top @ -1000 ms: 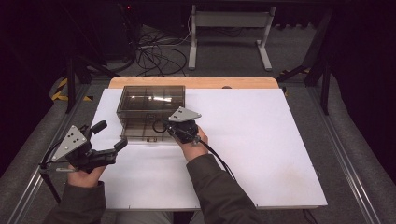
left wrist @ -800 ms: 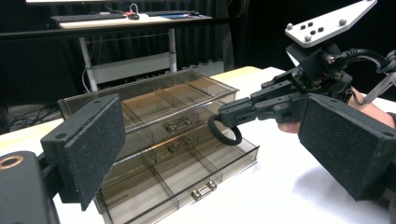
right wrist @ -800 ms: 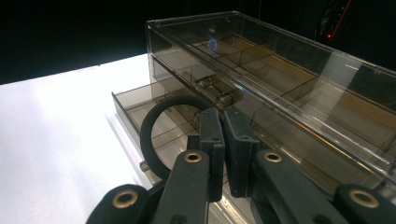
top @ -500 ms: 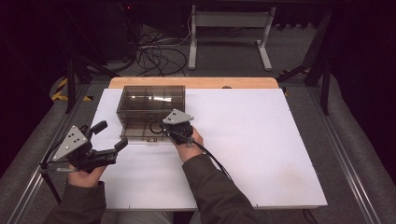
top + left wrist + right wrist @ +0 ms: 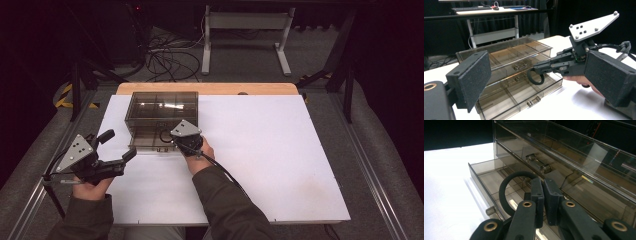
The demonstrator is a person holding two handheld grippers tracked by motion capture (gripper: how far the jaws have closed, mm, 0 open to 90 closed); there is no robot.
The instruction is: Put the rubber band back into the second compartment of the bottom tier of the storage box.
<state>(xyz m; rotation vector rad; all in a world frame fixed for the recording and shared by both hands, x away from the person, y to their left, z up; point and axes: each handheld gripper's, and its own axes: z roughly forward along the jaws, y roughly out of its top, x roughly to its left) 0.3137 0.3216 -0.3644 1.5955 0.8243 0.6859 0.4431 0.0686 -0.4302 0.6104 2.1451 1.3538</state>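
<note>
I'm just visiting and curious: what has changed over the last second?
The right gripper, shut on a black ring, moved left toward the smoky plastic drawer box, over its open bottom drawer. The left gripper stayed open, off to the side; the box did not move.

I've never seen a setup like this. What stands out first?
A smoky clear drawer box sits at the white table's far left, its bottom drawer pulled open. Over that drawer the right gripper pinches a black ring. The left gripper waits open nearby.
</note>
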